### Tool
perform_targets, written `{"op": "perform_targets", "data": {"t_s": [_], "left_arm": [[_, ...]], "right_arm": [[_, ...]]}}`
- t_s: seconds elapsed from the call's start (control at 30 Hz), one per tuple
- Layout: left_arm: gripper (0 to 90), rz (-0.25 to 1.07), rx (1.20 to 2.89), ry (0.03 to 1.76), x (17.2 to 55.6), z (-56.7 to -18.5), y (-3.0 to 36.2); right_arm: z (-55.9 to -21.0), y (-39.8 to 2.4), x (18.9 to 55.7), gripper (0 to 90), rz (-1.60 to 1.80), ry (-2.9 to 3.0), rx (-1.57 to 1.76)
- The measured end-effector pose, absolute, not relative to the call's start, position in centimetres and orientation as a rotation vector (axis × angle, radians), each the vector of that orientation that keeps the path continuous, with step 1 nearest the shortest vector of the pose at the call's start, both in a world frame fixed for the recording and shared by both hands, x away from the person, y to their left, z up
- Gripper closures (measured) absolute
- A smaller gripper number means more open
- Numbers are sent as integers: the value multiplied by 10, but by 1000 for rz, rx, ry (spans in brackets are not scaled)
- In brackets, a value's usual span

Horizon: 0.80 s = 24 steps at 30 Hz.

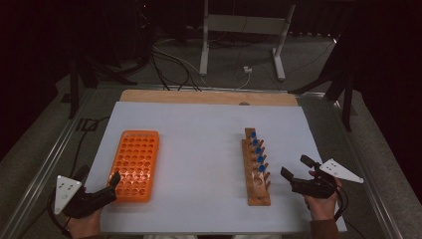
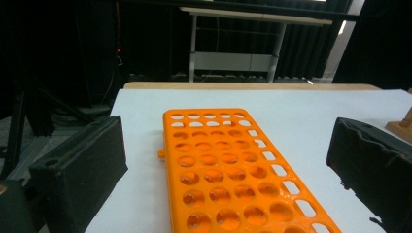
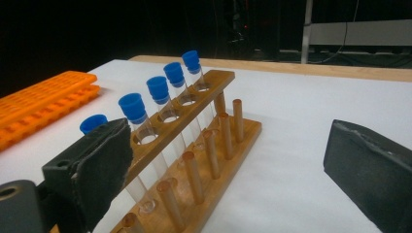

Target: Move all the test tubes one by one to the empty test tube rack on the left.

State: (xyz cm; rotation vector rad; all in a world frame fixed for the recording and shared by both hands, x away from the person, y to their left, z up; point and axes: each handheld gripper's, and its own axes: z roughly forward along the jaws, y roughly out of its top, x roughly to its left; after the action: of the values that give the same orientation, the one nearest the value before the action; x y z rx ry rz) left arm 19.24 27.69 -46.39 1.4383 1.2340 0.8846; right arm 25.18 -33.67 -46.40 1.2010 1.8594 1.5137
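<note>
— Sitting where, the orange tube rack [image 1: 134, 165]?

— Lying flat on the left of the white surface [image 1: 199, 149], holes all unfilled — just ahead of the left claw [image 1: 112, 186] in the high view, spreading out between the jaws in the left gripper view [image 2: 228, 170].

— Gripping anything, that left claw?

— Standing wide open, holding nothing; hovering at the rack's near corner, hard to tell whether touching.

— And over on the right?

— Resting right of centre, the wooden test-tube rack [image 1: 257, 169], carrying five blue-capped test tubes [image 1: 258, 152] upright in its top rail [image 3: 160, 104], with a row of bare wooden pegs [image 3: 214, 141] running alongside.

— Closing on them, the right claw [image 1: 296, 168]?

— Gaping wide too, gripping nothing — held just right of the wooden rack's near end, pointing towards it, one jaw beside the nearest blue cap [image 3: 93, 123].
</note>
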Motion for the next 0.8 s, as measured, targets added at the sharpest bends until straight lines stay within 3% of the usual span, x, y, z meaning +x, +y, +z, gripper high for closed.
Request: {"op": "perform_targets", "data": {"t_s": [0.43,0.8], "left_arm": [[17,896,1484,1227,191,-465,273],[27,882,1523,1197,193,-466,268]], "right_arm": [[-453,-331,248,28,1526,1872,1159],[-439,-304,247,247,1542,2016,1002]]}}
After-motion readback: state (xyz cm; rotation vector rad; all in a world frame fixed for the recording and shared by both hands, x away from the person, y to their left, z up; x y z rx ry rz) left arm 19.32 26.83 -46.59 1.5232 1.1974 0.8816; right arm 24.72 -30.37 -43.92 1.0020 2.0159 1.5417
